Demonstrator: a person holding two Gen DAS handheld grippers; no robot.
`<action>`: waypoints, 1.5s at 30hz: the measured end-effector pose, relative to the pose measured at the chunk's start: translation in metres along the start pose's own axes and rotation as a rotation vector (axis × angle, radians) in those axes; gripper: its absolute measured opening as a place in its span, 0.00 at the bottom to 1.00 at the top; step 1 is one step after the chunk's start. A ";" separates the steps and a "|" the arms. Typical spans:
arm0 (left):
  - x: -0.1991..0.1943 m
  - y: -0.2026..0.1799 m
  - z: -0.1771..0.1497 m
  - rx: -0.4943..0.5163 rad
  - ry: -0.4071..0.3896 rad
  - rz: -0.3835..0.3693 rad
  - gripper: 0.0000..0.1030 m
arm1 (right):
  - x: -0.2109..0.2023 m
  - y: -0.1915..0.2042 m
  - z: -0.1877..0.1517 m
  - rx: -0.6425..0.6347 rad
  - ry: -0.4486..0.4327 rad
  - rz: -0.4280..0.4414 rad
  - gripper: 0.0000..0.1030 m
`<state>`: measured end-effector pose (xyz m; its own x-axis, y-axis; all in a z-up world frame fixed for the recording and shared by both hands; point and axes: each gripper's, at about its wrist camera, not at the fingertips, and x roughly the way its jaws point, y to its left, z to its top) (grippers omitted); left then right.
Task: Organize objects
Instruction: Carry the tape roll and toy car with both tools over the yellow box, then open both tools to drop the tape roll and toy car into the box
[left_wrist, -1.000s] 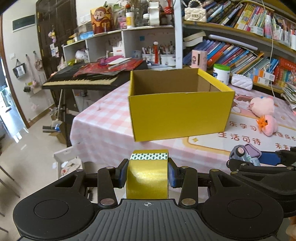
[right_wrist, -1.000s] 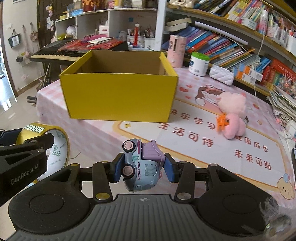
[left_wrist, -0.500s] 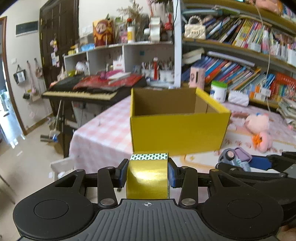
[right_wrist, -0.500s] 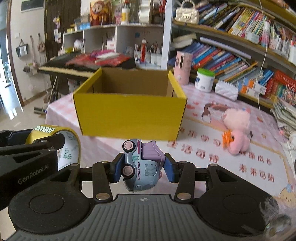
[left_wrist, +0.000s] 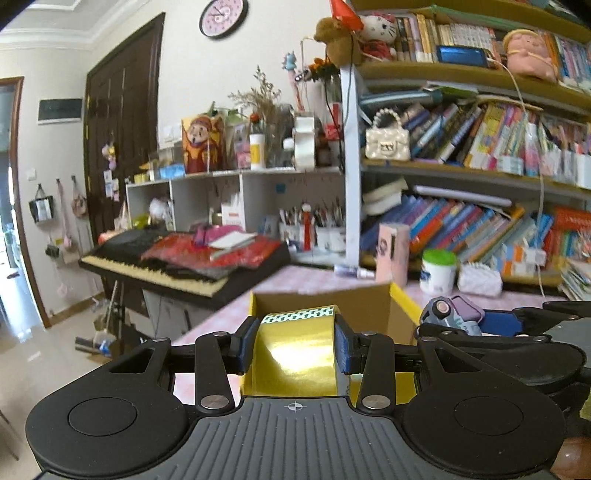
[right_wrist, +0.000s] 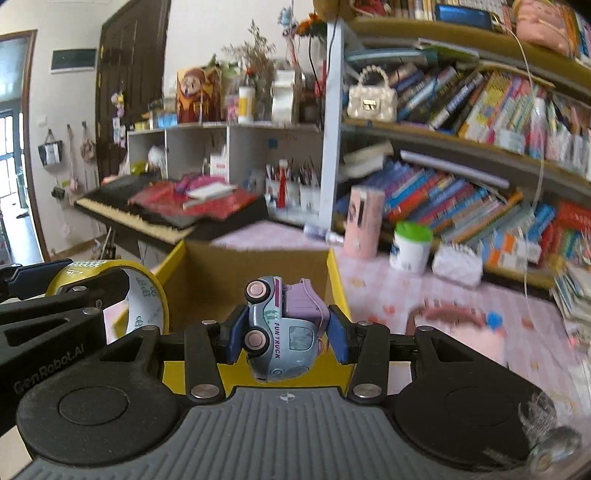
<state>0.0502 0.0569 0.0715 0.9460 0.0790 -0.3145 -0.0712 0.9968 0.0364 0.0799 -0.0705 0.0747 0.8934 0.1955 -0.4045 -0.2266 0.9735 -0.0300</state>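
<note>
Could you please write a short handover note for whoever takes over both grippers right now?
Left gripper: shut on the yellow tape roll.
Right gripper: shut on the toy truck, wheels facing left.
Yellow box: open, on the pink table, just ahead of and below both grippers.
Done: both items picked up and brought to the box.
Left: probably lower each into the box and release. Its floor is hidden, so I cannot tell what is inside.

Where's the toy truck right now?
The toy truck is clamped in the right gripper, above the yellow box, beside the tape roll.
</note>
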 end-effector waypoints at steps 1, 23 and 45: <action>0.009 -0.001 0.004 -0.003 -0.002 0.009 0.39 | 0.007 -0.003 0.006 -0.004 -0.008 0.003 0.42; 0.136 -0.030 -0.020 0.039 0.275 0.085 0.38 | 0.143 -0.035 0.023 -0.138 0.141 0.114 0.42; 0.155 -0.022 -0.034 -0.005 0.371 0.139 0.55 | 0.202 -0.016 0.007 -0.328 0.367 0.253 0.42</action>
<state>0.1874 0.0481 -0.0101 0.7489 0.2114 -0.6281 -0.1932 0.9762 0.0982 0.2669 -0.0460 -0.0001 0.6149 0.3069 -0.7265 -0.5778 0.8022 -0.1501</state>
